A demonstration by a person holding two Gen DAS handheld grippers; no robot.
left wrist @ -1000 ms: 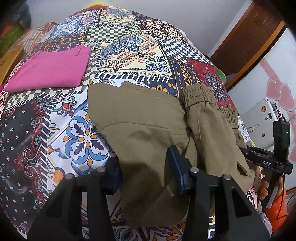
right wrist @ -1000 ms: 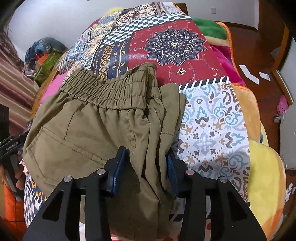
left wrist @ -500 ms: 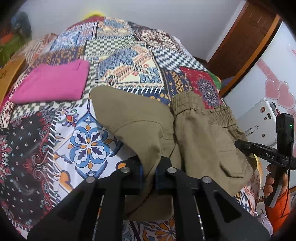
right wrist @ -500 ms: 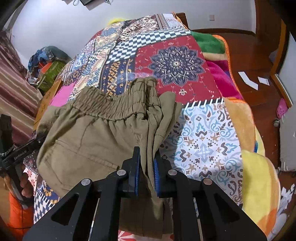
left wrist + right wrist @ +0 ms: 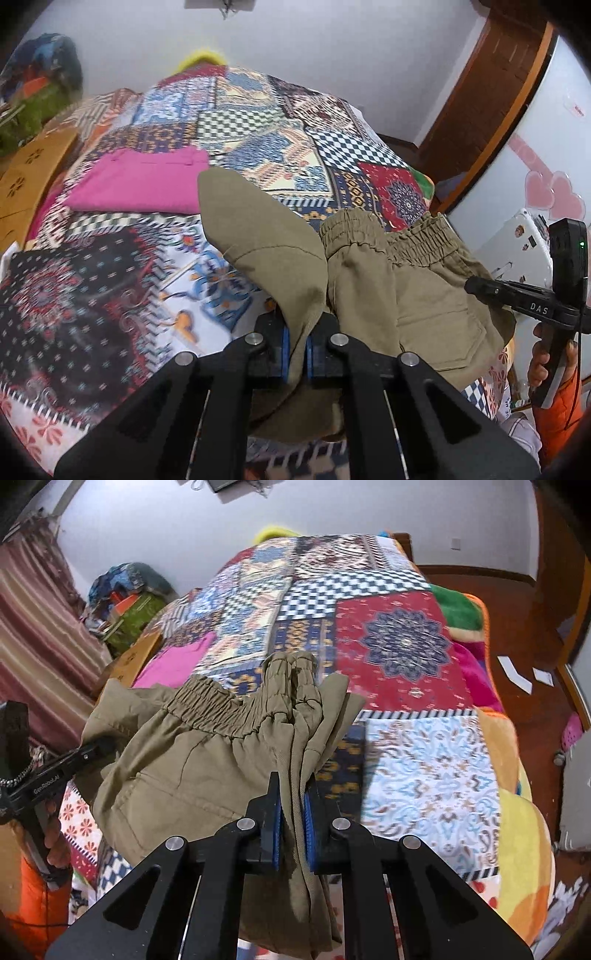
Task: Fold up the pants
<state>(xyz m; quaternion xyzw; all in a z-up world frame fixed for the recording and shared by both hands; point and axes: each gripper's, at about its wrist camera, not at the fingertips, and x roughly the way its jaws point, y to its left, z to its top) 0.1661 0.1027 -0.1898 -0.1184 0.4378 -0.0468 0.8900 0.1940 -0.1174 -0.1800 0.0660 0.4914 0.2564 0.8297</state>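
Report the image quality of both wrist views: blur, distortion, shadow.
Left wrist: fisheye bends the wall and door frame; the quilt is smeared by motion blur, while the left tool and olive pants stay sharper. Right wrist: same barrel distortion, dark vignette corners, mild blur on the quilt; the right tool is crisp; soft, even light, no glare.

pants (image 5: 417,295): olive-khaki | folded garment (image 5: 136,184): magenta | bedspread (image 5: 399,646): multicolour patchwork, checks, medallions
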